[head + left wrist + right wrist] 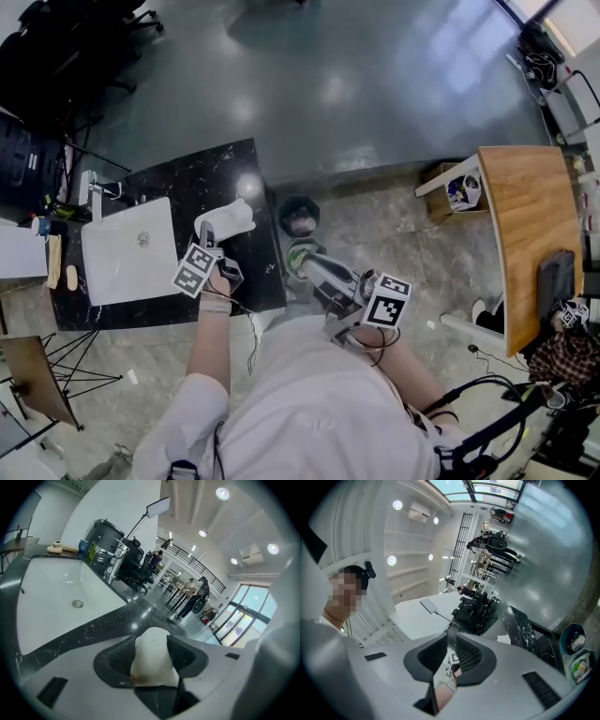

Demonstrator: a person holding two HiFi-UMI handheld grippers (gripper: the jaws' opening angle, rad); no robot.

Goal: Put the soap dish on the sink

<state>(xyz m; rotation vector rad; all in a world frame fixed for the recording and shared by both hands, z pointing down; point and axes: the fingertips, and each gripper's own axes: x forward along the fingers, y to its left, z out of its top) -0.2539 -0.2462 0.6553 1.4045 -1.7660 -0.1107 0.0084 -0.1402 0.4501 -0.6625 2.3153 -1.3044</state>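
A white soap dish is tilted over the black marble counter, just right of the white sink. My left gripper is shut on it. In the left gripper view the dish fills the gap between both dark pads, with the sink and its drain ahead to the left. My right gripper hangs off the counter's right edge, above the floor. Its jaws stand a narrow gap apart with nothing between them.
A chrome faucet and several bottles stand at the sink's far left. A round bin sits on the floor right of the counter. A wooden table is at the right. Office chairs stand beyond the counter.
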